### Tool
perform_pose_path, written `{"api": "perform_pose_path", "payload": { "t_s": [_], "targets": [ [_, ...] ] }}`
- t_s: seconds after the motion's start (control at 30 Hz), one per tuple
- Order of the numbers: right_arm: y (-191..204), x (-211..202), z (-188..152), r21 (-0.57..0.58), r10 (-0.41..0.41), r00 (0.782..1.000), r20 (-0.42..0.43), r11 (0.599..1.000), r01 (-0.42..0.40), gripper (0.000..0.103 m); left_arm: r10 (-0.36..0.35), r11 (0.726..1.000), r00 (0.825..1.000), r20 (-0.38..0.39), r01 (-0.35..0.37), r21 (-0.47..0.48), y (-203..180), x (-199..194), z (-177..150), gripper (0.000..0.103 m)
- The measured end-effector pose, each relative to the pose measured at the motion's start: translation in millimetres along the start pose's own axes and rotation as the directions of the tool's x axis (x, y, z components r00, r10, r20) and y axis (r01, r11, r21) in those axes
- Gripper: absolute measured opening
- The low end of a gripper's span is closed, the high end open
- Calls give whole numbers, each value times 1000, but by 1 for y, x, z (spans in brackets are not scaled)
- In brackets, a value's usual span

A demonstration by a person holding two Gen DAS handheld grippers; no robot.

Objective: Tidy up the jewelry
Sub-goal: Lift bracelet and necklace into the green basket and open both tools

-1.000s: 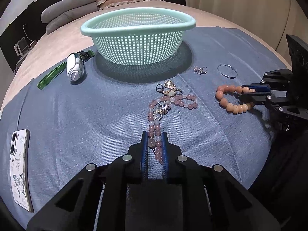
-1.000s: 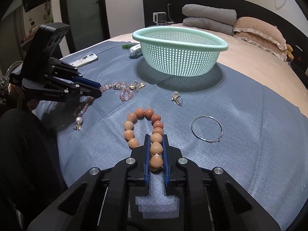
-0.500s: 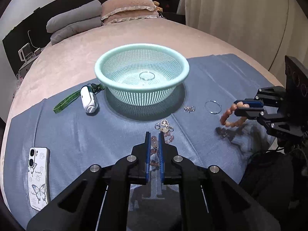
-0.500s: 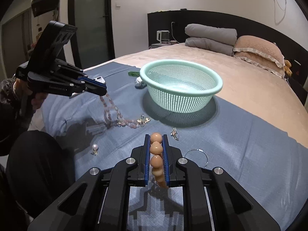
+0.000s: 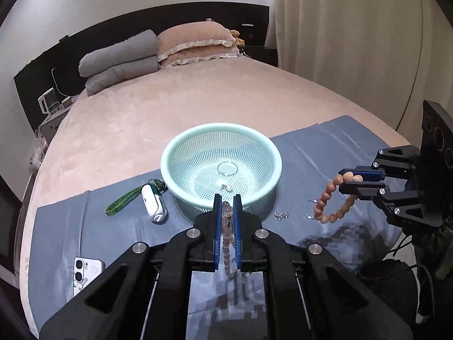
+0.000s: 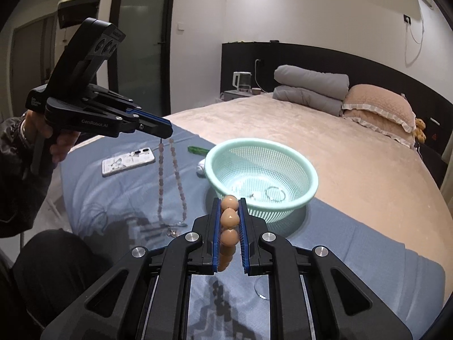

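My left gripper (image 5: 227, 202) is shut on a pink bead necklace (image 5: 226, 235), which hangs free above the blue cloth; it shows as a long loop in the right wrist view (image 6: 170, 181). My right gripper (image 6: 229, 202) is shut on an orange bead bracelet (image 6: 228, 218), which dangles in the left wrist view (image 5: 331, 201). The mint mesh basket (image 5: 181, 153) stands ahead of both grippers and holds a thin bangle (image 5: 227, 169) and a pearl piece (image 5: 228, 188). Both grippers are raised short of the basket.
On the blue cloth (image 5: 85, 221) lie a white phone (image 5: 85, 272), a white device with a green strap (image 5: 153, 202), small earrings (image 5: 281, 214) and a thin hoop (image 5: 307, 209). Pillows (image 5: 158, 48) sit at the bed's far end.
Both grippers have lifted their bead strings off the cloth and risen higher. The necklace now hangs fully clear, and the bracelet dangles in the air.
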State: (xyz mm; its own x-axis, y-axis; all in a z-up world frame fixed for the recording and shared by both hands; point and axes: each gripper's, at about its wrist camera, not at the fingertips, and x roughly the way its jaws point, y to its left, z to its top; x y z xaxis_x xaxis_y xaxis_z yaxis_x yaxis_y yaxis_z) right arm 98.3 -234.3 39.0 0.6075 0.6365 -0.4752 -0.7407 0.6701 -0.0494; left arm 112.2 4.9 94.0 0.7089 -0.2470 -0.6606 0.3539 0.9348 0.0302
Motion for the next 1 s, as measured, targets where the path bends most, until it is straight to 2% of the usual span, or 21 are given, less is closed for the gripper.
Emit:
{"api": "perform_pose_path", "payload": {
  "t_s": [0.17, 0.47, 0.67, 1.0],
  "targets": [
    [0, -4, 28, -48, -10, 999, 36, 999, 12, 11, 24, 1000, 998, 58, -24, 4, 5, -19, 29, 7],
    [-12, 7, 64, -85, -11, 998, 69, 996, 17, 11, 43, 998, 994, 102, -47, 47, 4, -29, 80, 8],
    [-27, 30, 75, -69, -24, 998, 63, 997, 28, 11, 5, 1000, 998, 70, -7, 19, 9, -2, 93, 8],
    [-52, 81, 67, -29, 7, 1000, 0, 1000, -7, 11, -45, 998, 998, -40, 44, -37, 26, 73, 70, 8]
  ]
}}
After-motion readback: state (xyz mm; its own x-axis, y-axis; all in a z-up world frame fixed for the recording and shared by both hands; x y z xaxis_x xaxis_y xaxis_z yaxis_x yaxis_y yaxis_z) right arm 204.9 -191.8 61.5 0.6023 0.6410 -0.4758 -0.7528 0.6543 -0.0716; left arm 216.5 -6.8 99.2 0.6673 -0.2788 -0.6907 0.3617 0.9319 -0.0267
